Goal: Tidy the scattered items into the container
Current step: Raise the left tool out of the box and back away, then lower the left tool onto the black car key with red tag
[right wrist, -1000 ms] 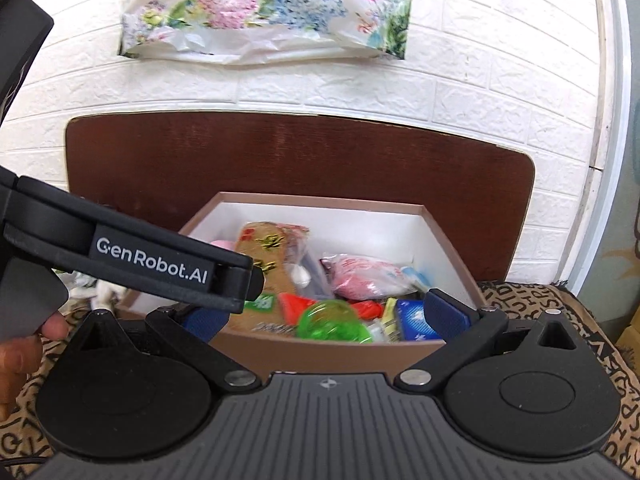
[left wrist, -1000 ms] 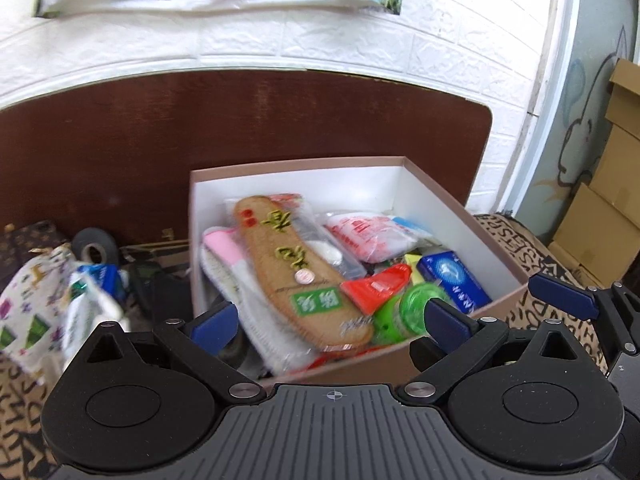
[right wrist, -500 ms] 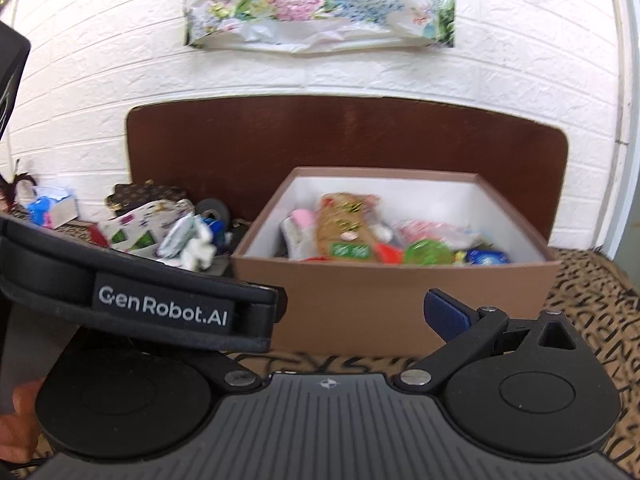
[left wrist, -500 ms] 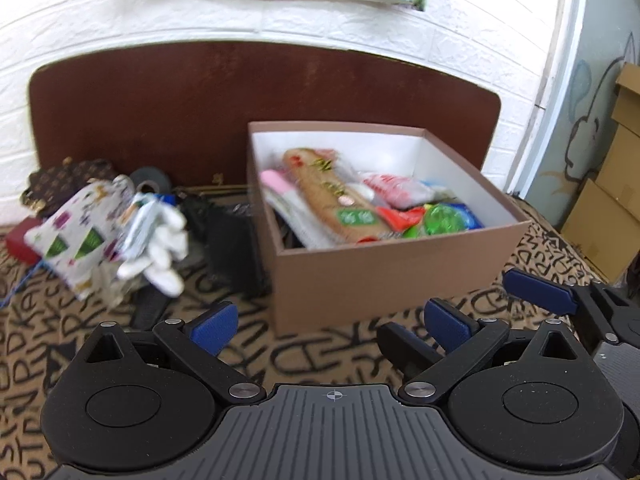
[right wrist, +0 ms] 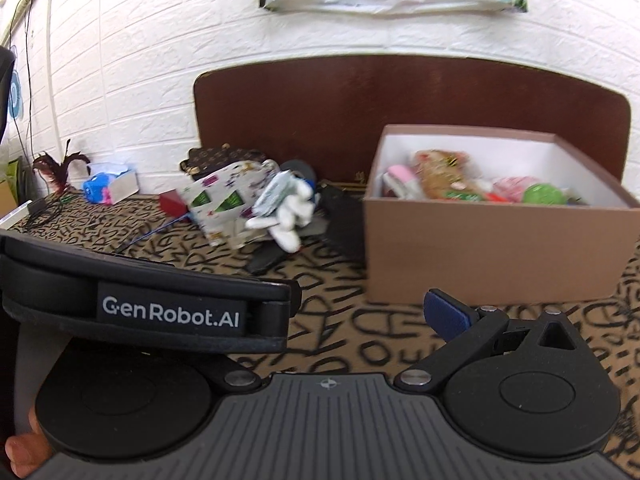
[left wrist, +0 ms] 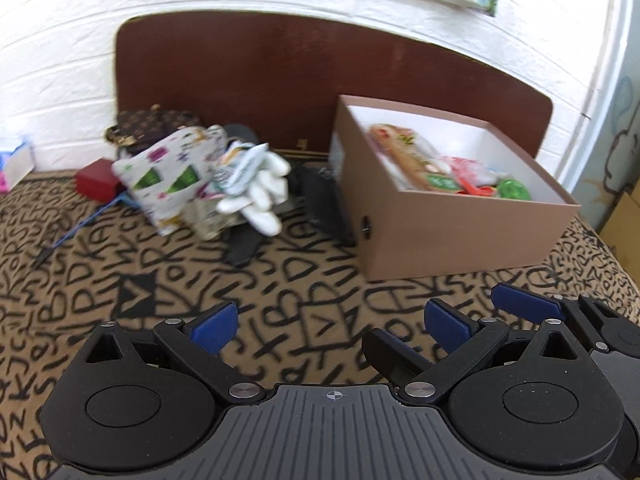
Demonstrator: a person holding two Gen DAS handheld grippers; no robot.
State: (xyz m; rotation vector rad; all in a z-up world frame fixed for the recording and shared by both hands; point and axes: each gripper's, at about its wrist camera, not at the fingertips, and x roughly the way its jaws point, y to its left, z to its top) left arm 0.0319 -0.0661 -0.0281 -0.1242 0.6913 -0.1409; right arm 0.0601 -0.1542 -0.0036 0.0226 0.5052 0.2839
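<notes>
A brown cardboard box [left wrist: 460, 236] [right wrist: 492, 256] with a white inside stands on the patterned cloth at the right and holds several snack packets. Left of it lies a pile: a white patterned pouch [left wrist: 168, 168] [right wrist: 220, 196], a white packet bundle [left wrist: 256, 188] [right wrist: 286, 208], a brown monogram bag [left wrist: 148, 128] [right wrist: 216, 158], a red box [left wrist: 96, 178] and black items [left wrist: 316, 200]. My left gripper [left wrist: 330, 326] is open and empty, well in front of the pile. My right gripper [right wrist: 360, 316] is open and empty; its left finger is hidden by the left gripper's body.
A brown headboard [left wrist: 320, 80] and white brick wall stand behind. A tissue box [right wrist: 110, 186] and a red feather item [right wrist: 60, 164] sit at the far left. A blue cord [left wrist: 80, 220] lies on the cloth. Cardboard [left wrist: 624, 220] is at the right edge.
Both grippers have pulled back from over the box and swung left. The box now sits at the right and the pile of loose items has come into view.
</notes>
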